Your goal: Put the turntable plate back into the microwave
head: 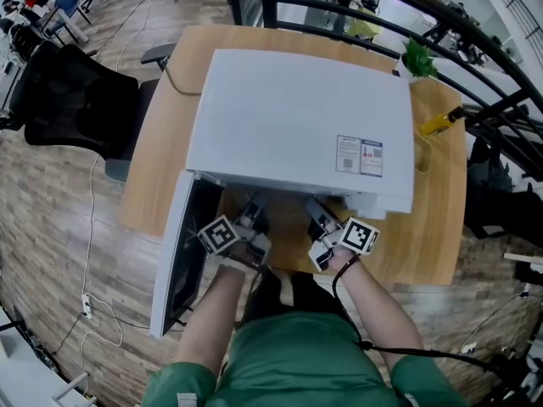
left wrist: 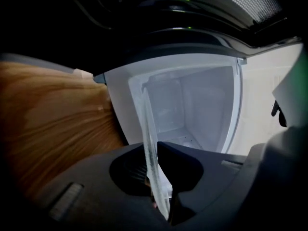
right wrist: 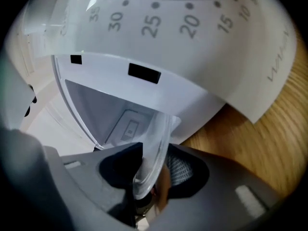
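Turntable plate (left wrist: 148, 119) is on edge at the front of the microwave (head: 297, 117), just outside the cavity (left wrist: 192, 109). The left gripper (left wrist: 153, 150) is clamped tight on its left rim; the right gripper (right wrist: 154, 150) has its jaws apart around the right rim, with the right pad (right wrist: 180, 170) clear of the glass. Door (head: 174, 261) is swung fully out to the left and the cavity looks bare inside, but the timer dial panel (right wrist: 159, 13) sits close above the right gripper and the near table (head: 416, 253) edge is just behind both.

Turntable plate (left wrist: 148, 129) hidden in head view beneath microwave (head: 297, 125), label (head: 360, 155) print too small to read
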{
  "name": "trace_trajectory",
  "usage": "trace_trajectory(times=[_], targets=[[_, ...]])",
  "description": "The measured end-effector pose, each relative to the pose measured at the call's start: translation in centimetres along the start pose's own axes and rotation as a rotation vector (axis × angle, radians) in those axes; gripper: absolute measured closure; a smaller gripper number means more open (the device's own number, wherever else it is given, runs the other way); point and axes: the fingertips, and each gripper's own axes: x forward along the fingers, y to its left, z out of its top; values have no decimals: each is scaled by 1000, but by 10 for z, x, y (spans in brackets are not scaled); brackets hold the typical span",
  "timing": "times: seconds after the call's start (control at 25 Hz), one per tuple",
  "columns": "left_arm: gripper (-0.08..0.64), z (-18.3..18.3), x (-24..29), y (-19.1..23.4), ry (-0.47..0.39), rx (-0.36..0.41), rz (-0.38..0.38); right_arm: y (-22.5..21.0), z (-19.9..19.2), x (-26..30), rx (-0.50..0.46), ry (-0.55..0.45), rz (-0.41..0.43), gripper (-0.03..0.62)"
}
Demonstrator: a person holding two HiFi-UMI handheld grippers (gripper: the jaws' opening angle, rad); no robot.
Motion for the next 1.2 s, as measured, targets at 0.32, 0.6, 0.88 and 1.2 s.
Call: trace_trajectory(times=[0.32,0.6,0.88,1.2], targets=[[511,-1,8,-6,-15,-44,-27,15,-46,-9,64,91,20,437],[508,-1,8,1,19,17,12,5,-55,-12,103,70,-91,530],[414,-17,5,4,100,69,71,-1,-45,-15,165,1,-88,554],[350,-25,-21,-4,103,57,59,1,-40,-6,207,-26,-89,557]])
